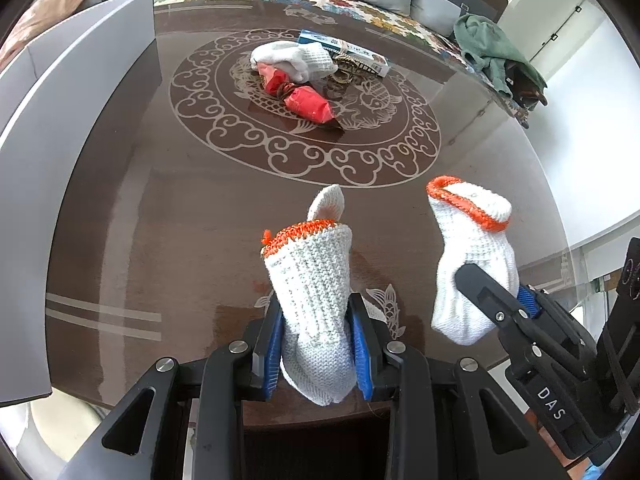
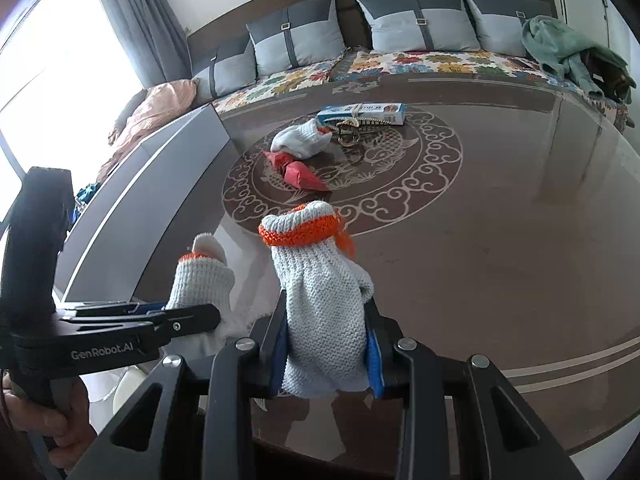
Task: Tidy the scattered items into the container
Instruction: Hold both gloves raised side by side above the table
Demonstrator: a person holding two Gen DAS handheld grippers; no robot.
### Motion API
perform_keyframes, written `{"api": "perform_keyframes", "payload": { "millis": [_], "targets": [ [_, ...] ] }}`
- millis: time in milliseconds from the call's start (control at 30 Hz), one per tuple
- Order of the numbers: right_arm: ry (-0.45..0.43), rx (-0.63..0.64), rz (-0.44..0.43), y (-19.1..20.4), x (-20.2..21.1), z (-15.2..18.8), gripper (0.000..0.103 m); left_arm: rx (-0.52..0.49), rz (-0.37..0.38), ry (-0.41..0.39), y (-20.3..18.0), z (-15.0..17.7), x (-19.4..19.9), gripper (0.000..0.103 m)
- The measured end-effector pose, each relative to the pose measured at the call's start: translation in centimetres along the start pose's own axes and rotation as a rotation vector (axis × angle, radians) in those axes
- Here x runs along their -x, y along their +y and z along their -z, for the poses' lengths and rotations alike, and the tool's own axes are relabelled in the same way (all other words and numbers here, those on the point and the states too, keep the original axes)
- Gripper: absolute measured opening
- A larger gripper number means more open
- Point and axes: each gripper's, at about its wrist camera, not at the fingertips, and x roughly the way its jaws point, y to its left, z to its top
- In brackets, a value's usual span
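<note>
Knit gloves [image 1: 312, 300] [image 2: 320, 312] (white, orange-cuffed) — each gripper [image 1: 318, 354] [image 2: 326, 354] pinches one, jaws nearly closed.

Left gripper [image 1: 318, 348]: matte black linkage arms with triangular cut-outs, round silver screw heads and ribbed blue pads [image 1: 272, 354]; white "GenRobot.AI" lettering on its side. Right gripper [image 2: 326, 354]: same build, marked "DAS".

A glossy brown table [image 1: 460, 216] with an ornate medallion bears white gloves [image 1: 294, 60], red packets [image 1: 310, 103] and a blue box [image 1: 348, 51].
</note>
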Motion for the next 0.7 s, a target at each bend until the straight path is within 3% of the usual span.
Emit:
{"api": "perform_keyframes", "payload": {
  "millis": [700],
  "targets": [
    [0.03, 0.082, -0.009, 3.7, -0.8, -0.2, 0.032, 0.058, 0.021, -0.012, 2.9, 0.6, 1.0, 0.03]
  ]
}}
